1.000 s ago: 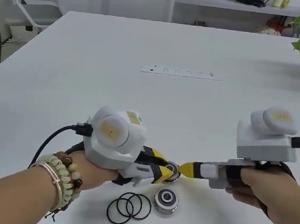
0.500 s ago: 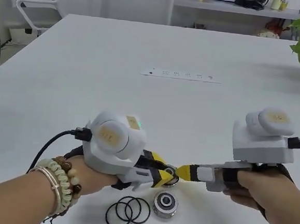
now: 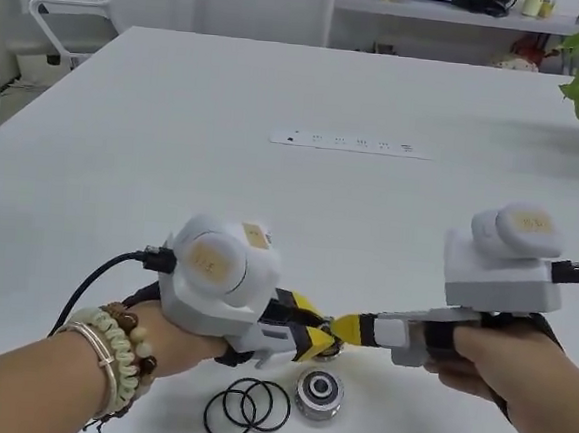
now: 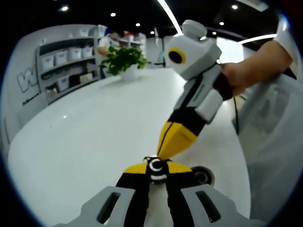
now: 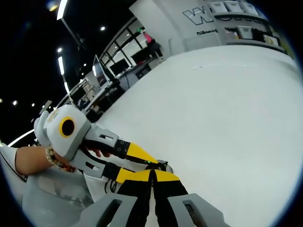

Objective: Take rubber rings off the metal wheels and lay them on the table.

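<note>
White table (image 3: 177, 117) under both hands. Left gripper (image 3: 320, 339) clamped on small metal wheel (image 4: 155, 166); left hand (image 3: 174, 343) low, bead bracelets (image 3: 124, 349) on wrist. Right gripper (image 3: 345, 329) jaws pressed together, tip touching same wheel from opposite side; whether ring pinched, cannot tell. Right hand (image 3: 503, 369) level, aimed toward left gripper. Head view: three black rubber rings (image 3: 247, 406) overlapping on table, second wheel (image 3: 318, 392) just beside them. Left gripper view: potted plant (image 4: 124, 59) at far table edge.
</note>
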